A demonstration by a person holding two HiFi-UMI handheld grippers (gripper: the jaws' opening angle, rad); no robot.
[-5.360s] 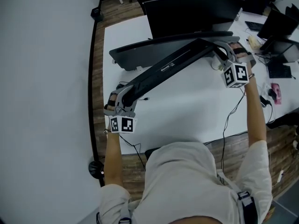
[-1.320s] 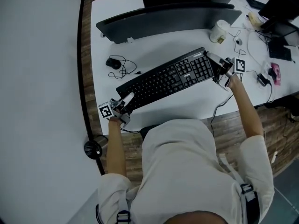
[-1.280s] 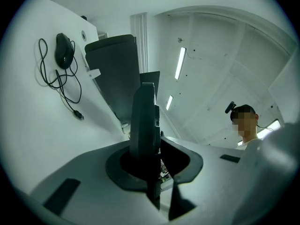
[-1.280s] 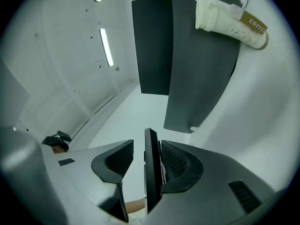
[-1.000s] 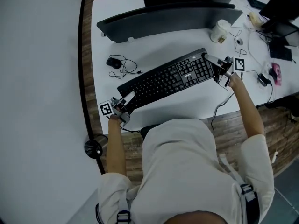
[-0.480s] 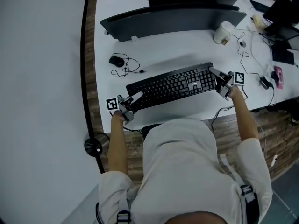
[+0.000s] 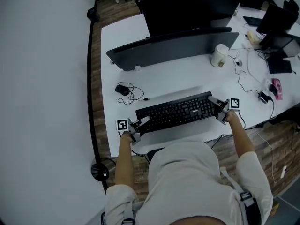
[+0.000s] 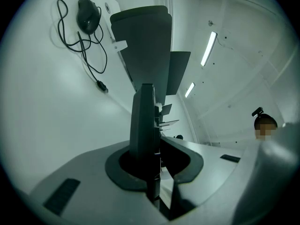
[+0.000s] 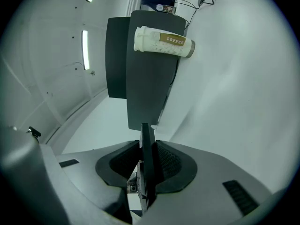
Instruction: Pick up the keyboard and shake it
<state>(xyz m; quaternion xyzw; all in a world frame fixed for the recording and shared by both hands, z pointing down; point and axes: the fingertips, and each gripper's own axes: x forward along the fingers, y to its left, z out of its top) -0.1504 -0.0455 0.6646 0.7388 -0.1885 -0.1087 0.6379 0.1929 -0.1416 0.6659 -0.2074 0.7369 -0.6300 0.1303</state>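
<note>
Keyboard [image 7: 178, 112] lying left-to-right, left hand-held gripper [image 7: 143, 121] clamped on one end, right hand-held gripper [image 7: 217, 107] gripping other, jaws just widened.

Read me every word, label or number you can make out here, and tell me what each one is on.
"COFFEE": on the sleeve of the paper cup.
Key legends on the keyboard: too small to read.
Nothing else is legible.

Lettering on keyboard [image 7: 177, 112] illegibly small.
</note>
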